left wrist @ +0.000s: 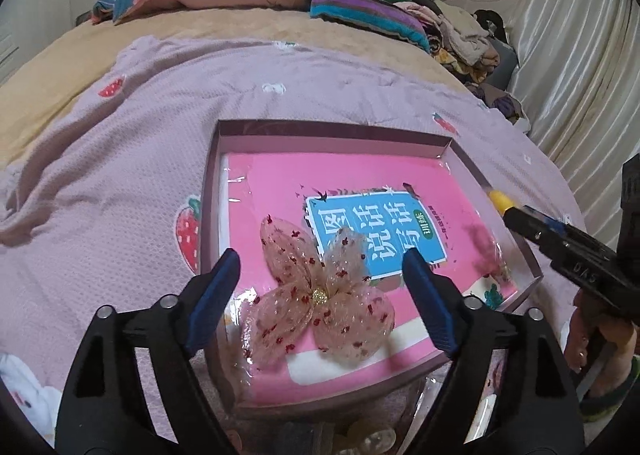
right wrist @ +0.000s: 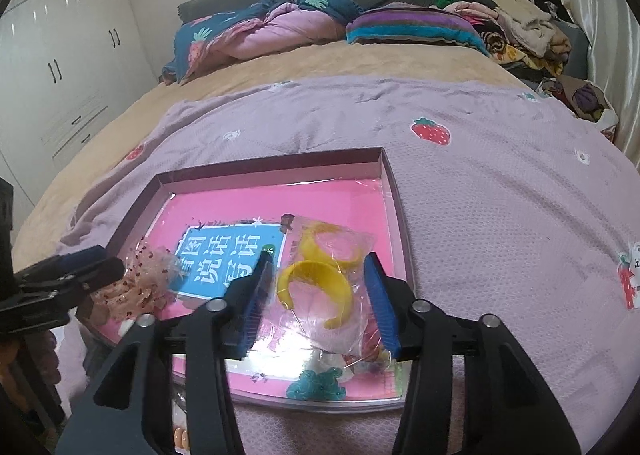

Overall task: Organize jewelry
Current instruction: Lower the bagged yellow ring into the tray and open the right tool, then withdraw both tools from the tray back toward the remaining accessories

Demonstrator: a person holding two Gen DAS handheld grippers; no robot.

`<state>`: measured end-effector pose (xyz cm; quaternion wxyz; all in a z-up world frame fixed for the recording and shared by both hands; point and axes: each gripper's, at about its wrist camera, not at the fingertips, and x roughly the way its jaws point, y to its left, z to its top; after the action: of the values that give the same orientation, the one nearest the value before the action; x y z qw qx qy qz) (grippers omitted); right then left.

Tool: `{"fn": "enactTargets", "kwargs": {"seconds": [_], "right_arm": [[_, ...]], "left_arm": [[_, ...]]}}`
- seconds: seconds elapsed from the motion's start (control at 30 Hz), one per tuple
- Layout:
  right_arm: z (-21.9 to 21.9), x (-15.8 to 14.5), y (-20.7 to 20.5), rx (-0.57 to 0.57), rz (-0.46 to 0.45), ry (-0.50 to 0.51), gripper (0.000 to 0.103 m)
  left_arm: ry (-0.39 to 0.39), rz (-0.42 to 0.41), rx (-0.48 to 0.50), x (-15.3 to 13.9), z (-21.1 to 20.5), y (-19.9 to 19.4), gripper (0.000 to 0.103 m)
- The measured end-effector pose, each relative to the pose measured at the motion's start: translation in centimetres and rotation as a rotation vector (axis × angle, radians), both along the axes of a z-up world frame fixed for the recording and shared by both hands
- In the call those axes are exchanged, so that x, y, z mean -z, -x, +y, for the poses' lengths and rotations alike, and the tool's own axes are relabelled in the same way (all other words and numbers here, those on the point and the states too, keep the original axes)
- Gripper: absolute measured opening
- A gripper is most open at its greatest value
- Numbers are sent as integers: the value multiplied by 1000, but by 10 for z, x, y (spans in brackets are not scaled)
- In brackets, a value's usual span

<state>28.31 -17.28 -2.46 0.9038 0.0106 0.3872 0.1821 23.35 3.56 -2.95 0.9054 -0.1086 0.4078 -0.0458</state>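
A shallow box [left wrist: 466, 154] lies on the bed with a pink book [left wrist: 280, 183] inside. A sheer pink bow with red specks [left wrist: 320, 295] lies on the book, between the open fingers of my left gripper [left wrist: 324, 267], which is not closed on it. In the right wrist view, yellow bangles in a clear plastic bag [right wrist: 320, 287] rest on the book [right wrist: 240, 207] between the open fingers of my right gripper [right wrist: 318, 267]. The bow [right wrist: 140, 283] and the box [right wrist: 280, 163] also show there. The right gripper's side shows at the right edge of the left wrist view.
A lilac strawberry-print blanket [left wrist: 120, 175] covers the bed around the box. Folded quilts [right wrist: 260, 35] and a pile of clothes [right wrist: 520, 27] lie at the far end. White wardrobes [right wrist: 60, 55] stand at the left, a curtain [left wrist: 580, 55] at the right. Small beads [left wrist: 372, 439] sit below the box.
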Motion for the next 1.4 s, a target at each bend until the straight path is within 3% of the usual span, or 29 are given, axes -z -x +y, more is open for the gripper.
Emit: {"fn": "enactTargets", "kwargs": {"seconds": [0.13, 0.33, 0.63, 1.17, 1.27, 1.4], "right_arm": [[-3, -2, 2, 17, -10, -5, 73], [-13, -13, 7, 38, -33, -37, 85], [-20, -31, 20, 44, -76, -44, 87], [-48, -74, 62, 78, -168, -59, 88], [-53, -82, 72, 84, -186, -49, 97], [-56, -89, 87, 87, -214, -30, 97]], "left_arm": [[7, -11, -8, -5, 1, 1, 82], [4, -36, -27, -16, 6, 5, 90], [33, -41, -61, -31, 19, 19, 93], [31, -121, -97, -71, 18, 59, 93], [28, -130, -93, -76, 13, 68, 93], [25, -141, -88, -82, 7, 78, 93]]}}
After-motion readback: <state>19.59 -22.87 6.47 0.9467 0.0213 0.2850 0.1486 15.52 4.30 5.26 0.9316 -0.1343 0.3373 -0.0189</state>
